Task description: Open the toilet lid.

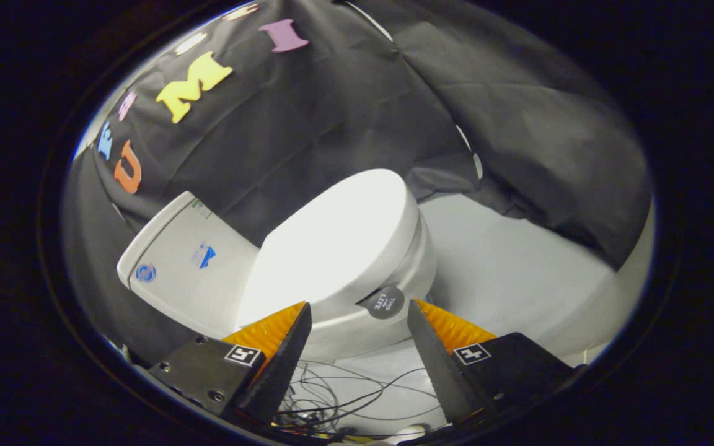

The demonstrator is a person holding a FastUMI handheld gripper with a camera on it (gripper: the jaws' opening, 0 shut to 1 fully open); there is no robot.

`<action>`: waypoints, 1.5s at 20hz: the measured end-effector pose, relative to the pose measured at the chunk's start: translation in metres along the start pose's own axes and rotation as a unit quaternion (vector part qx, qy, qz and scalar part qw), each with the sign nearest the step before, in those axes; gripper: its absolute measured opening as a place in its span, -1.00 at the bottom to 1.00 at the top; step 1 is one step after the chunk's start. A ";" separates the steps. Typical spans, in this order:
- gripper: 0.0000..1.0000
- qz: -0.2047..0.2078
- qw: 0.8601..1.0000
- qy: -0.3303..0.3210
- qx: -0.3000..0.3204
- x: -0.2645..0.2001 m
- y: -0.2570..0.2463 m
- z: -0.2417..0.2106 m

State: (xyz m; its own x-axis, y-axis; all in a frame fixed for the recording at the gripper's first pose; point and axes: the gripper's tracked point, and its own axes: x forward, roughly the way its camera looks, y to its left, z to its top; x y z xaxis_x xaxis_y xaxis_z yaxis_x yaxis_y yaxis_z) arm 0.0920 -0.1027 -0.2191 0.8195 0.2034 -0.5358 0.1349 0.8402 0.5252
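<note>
Toilet lid down, closed over the bowl. Gripper fingers apart, empty. Lid lies just ahead at twelve o'clock, long axis running toward one o'clock; cistern at ten. Round dark tab on the lid's near edge sits between the fingertips, apparently untouched. Bowl contents hidden

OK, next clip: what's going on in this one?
A handheld gripper is approaching a white toilet to open it. The toilet lid is still down flat on the seat. The fingers are spread open with nothing between them, just short of the lid's front edge, where a round dark tab sticks out. The tank sits behind the lid, and loose thin cables lie on the floor below.
</note>
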 end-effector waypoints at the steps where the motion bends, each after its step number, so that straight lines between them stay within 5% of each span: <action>1: 0.95 0.002 1.000 0.005 0.008 0.004 -0.003 -0.002; 12: 0.96 0.035 0.983 0.048 0.171 0.045 -0.021 -0.012; 22: 0.34 0.053 0.973 0.061 0.215 0.067 -0.023 -0.008; 30: -0.45 0.060 0.970 0.074 0.224 0.075 -0.019 -0.013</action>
State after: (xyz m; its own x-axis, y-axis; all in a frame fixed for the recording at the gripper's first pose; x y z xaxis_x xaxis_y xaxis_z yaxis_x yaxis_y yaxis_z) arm 0.1436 -0.0968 -0.2775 0.7596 0.3834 -0.5253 0.3002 0.5098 0.8062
